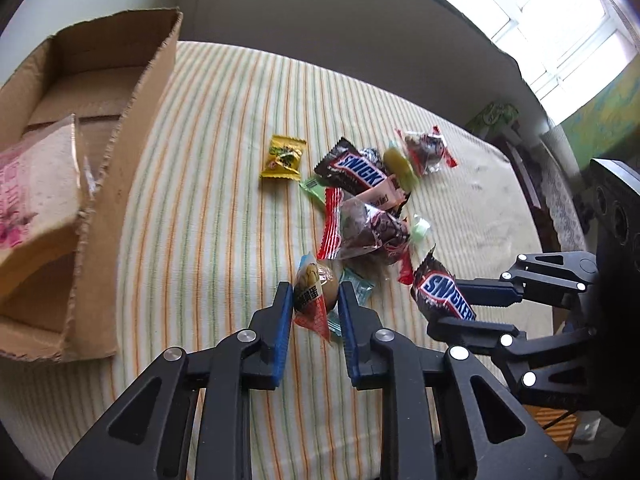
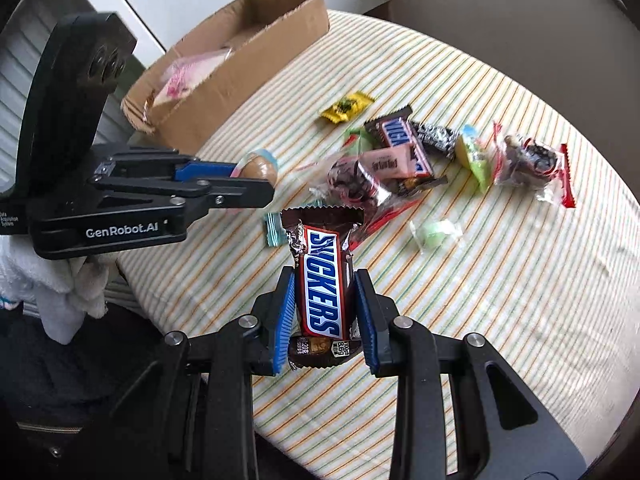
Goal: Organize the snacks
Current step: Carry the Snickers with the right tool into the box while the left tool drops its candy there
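Left wrist view first: I have my left gripper (image 1: 314,300) narrowed around a packaged egg snack (image 1: 313,294), its blue pads (image 1: 285,320) pressed against both sides of the wrapper. Just beyond the right fingertip lies a pale blue sachet (image 1: 358,284), and further ahead sits the loose snack pile (image 1: 372,200) on the striped cloth (image 1: 224,168), with a yellow candy packet (image 1: 283,158) a little apart to its left. A cardboard box (image 1: 100,168) stands well off to the left of the fingers, a pink-printed bag (image 1: 28,200) inside it. To the right, my right gripper (image 1: 448,304) holds a Snickers bar (image 1: 442,292) lifted off the cloth.

Right wrist view: the right gripper (image 2: 326,312) is closed snugly on the Snickers bar (image 2: 322,276), pads (image 2: 286,320) on its long edges, the bar standing lengthwise between the fingers. Beyond the tips lies the snack pile (image 2: 392,160), a green wrapped sweet (image 2: 434,234) off to the right. To the left, the left gripper (image 2: 256,178) clamps the egg snack (image 2: 260,166), and the cardboard box (image 2: 240,80) sits behind it. The striped cloth (image 2: 500,280) runs under everything.
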A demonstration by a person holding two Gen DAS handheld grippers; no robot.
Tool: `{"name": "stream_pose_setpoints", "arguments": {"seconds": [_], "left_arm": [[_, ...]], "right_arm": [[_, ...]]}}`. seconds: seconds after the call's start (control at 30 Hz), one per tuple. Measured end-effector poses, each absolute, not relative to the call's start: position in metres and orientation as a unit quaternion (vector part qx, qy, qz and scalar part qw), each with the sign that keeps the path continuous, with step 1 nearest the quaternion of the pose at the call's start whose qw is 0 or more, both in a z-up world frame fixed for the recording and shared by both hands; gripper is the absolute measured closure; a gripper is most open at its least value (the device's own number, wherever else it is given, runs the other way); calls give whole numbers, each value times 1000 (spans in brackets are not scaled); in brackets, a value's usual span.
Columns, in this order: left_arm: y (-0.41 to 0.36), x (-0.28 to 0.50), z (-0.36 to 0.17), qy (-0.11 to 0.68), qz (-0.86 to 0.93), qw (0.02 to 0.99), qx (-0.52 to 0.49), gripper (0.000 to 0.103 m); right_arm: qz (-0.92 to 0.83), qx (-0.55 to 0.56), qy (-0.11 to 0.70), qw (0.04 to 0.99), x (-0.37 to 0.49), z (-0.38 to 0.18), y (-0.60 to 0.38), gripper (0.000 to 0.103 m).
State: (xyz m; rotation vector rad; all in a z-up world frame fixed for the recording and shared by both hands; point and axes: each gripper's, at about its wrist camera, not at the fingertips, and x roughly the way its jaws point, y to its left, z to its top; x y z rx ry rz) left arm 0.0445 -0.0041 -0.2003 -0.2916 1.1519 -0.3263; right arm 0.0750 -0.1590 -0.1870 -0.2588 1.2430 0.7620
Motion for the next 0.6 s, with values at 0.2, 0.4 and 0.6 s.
{"name": "stream_pose_setpoints", "arguments": {"seconds": [0.2, 0.4, 0.6], "left_arm": [[7, 39, -203, 537, -139, 817, -158, 82], [21, 28, -168, 509, -136, 832, -174, 82], [42, 25, -143, 486, -107, 849, -178, 82]], "right_arm": [[336, -115, 559, 749, 74, -176, -164, 73], [336, -101, 544, 762, 76, -149, -170, 73], [343, -106, 522, 773, 90, -124, -152, 73]]}}
